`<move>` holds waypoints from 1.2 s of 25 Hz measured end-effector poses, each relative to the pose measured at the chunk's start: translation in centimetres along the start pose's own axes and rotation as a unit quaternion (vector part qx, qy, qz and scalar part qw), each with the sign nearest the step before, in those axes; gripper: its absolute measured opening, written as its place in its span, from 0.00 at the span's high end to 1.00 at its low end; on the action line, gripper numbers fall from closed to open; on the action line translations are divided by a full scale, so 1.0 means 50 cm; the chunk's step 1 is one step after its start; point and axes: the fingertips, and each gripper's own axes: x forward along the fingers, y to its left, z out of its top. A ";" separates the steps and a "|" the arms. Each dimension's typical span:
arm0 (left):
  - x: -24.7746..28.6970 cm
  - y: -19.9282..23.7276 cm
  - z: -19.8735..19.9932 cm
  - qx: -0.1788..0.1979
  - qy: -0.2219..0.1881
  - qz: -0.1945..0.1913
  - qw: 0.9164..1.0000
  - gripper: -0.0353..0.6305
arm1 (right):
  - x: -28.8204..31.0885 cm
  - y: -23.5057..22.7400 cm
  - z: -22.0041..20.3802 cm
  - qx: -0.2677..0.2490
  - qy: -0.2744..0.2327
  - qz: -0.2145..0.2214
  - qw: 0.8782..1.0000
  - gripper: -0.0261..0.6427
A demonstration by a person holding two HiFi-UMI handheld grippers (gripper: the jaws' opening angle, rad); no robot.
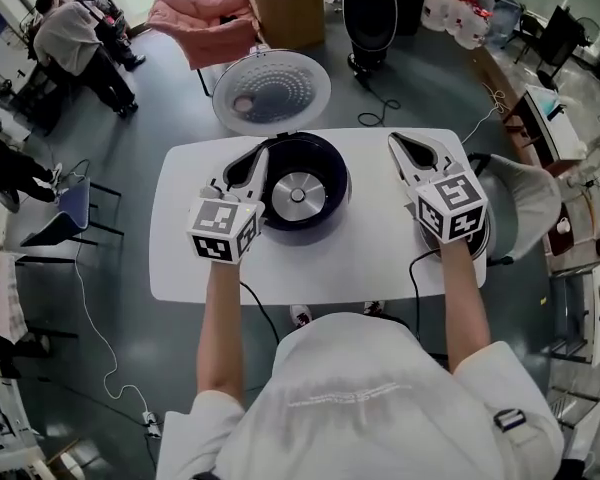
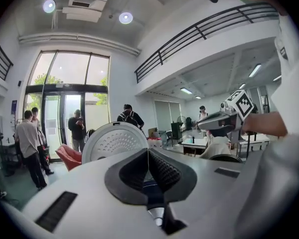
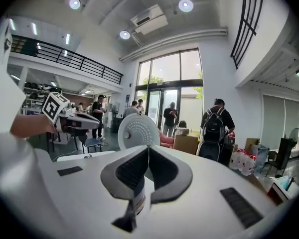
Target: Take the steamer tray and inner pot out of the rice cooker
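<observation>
The black rice cooker (image 1: 332,173) stands mid-table with its round lid (image 1: 272,90) swung open at the back. Its well is bare, with only the silver heating plate (image 1: 298,193) showing. My left gripper (image 1: 264,152) hovers over the cooker's left rim, shut and empty. My right gripper (image 1: 394,139) hangs to the right of the cooker, shut and empty too. Under that hand a dark round thing (image 1: 483,244) peeks out at the table's right edge; I cannot tell what it is. The left gripper view shows the lid (image 2: 114,141) past shut jaws, and the right gripper view shows the lid (image 3: 138,131) too.
The white table (image 1: 190,268) has bare surface in front of the cooker. A grey chair (image 1: 528,200) stands at its right edge and a blue chair (image 1: 72,208) to its left. A cord (image 1: 263,313) runs off the front. People (image 1: 75,43) stand far left.
</observation>
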 end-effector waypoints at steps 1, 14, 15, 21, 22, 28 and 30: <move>-0.004 0.003 0.007 0.006 -0.003 0.004 1.000 0.92 | 0.003 0.007 0.011 -0.004 -0.005 0.004 1.000 0.92; -0.033 0.025 0.110 0.051 -0.060 0.011 0.997 0.92 | 0.015 0.055 0.125 -0.043 -0.065 0.021 0.997 0.92; -0.033 0.024 0.117 0.053 -0.064 0.012 0.996 0.92 | 0.015 0.054 0.132 -0.046 -0.069 0.022 0.996 0.92; -0.043 0.021 0.152 0.066 -0.083 0.013 0.994 0.92 | 0.014 0.062 0.164 -0.057 -0.084 0.027 0.994 0.92; -0.043 0.020 0.154 0.068 -0.084 0.014 0.994 0.92 | 0.014 0.062 0.166 -0.059 -0.084 0.027 0.994 0.92; -0.042 0.017 0.166 0.075 -0.086 0.017 0.993 0.92 | 0.012 0.057 0.178 -0.060 -0.090 0.027 0.994 0.92; -0.044 0.020 0.169 0.075 -0.086 0.018 0.993 0.92 | 0.013 0.059 0.181 -0.061 -0.091 0.027 0.994 0.92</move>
